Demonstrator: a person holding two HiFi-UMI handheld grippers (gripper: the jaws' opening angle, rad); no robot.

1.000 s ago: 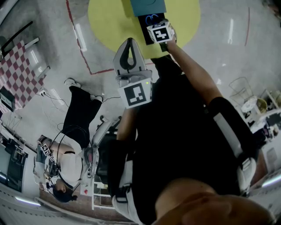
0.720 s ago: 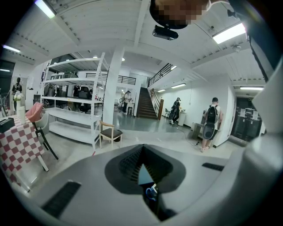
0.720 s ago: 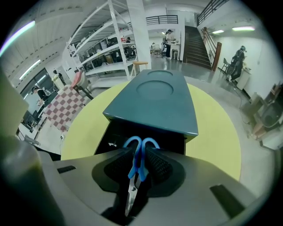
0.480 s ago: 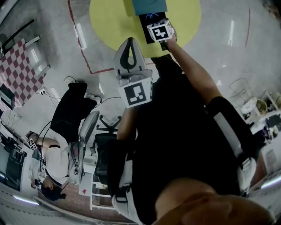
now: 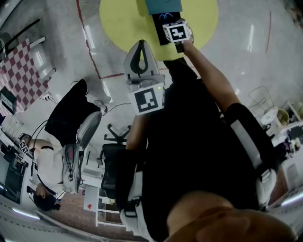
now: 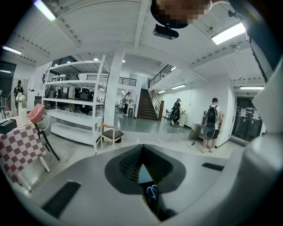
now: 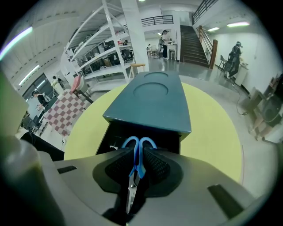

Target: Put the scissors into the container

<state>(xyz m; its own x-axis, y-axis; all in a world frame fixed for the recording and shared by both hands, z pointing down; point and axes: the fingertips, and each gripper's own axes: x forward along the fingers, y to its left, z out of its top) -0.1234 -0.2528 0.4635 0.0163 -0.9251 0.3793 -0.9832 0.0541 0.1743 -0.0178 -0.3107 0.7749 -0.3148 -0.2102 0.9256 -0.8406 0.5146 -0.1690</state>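
Observation:
A teal container (image 7: pixel 154 101) stands on a round yellow table (image 7: pixel 212 128), and its black drawer (image 7: pixel 116 132) is pulled open toward me. My right gripper (image 7: pixel 136 164) is shut on the scissors (image 7: pixel 139 148). Their blue handles point forward over the open drawer, and the metal blades run back between the jaws. In the head view the right gripper (image 5: pixel 169 21) reaches to the container (image 5: pixel 161 5) at the top, and the scissors' handles (image 5: pixel 164 16) show against the drawer. My left gripper (image 5: pixel 139 45) hangs back short of the table edge, shut and holding nothing.
A person in black (image 5: pixel 64 118) sits by a rolling chair (image 5: pixel 87 132) on the floor at left. A checkered table (image 5: pixel 19 75) stands further left. A red line (image 5: pixel 92 61) crosses the floor, and a white cart (image 5: pixel 102 208) is below.
The right gripper and the scissors have edged slightly up and right at the drawer. The seated person at left has rolled further left. The left gripper has barely moved.

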